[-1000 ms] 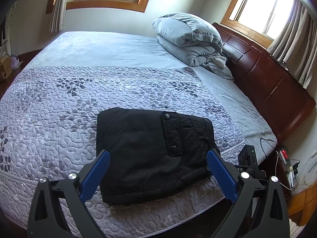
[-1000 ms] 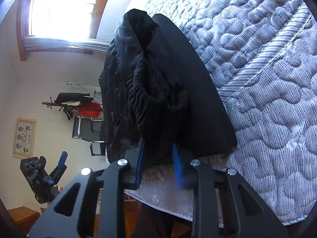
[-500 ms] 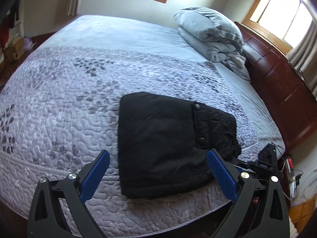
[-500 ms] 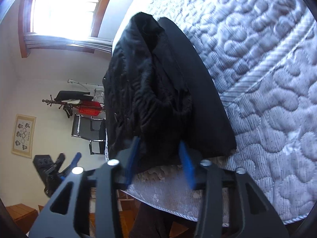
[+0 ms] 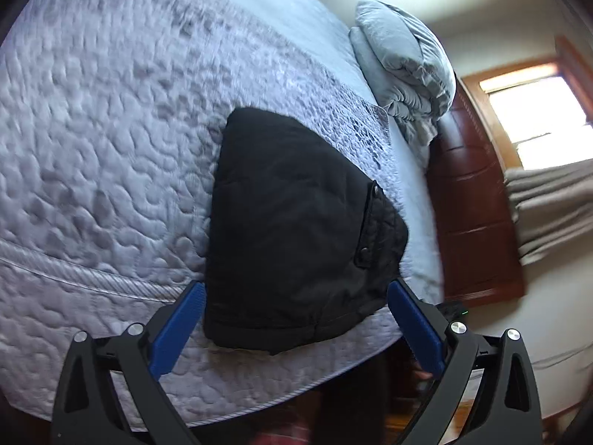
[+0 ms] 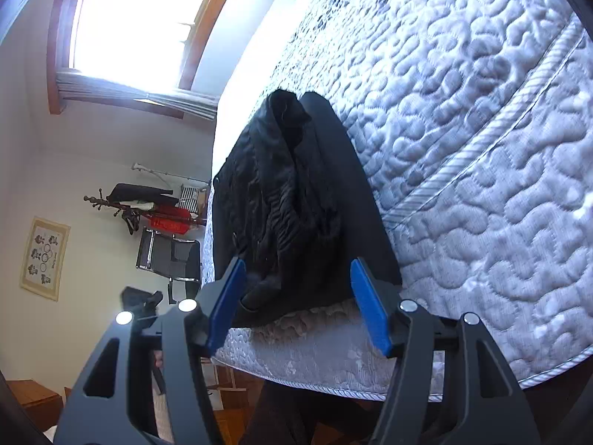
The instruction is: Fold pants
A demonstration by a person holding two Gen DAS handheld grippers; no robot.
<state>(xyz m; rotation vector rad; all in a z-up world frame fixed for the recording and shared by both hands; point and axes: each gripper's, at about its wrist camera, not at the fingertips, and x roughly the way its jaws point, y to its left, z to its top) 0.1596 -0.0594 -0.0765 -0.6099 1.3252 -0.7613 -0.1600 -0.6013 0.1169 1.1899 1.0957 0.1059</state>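
Black pants (image 5: 292, 233), folded into a compact bundle, flat near the quilted bed's (image 5: 92, 170) edge.

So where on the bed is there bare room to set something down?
The quilt is bare to the left of the folded pants and beyond them, up to the pillows. It is crowded on the pants' right: only a thin strip before the headboard. The near edge holds both open grippers, left and right.
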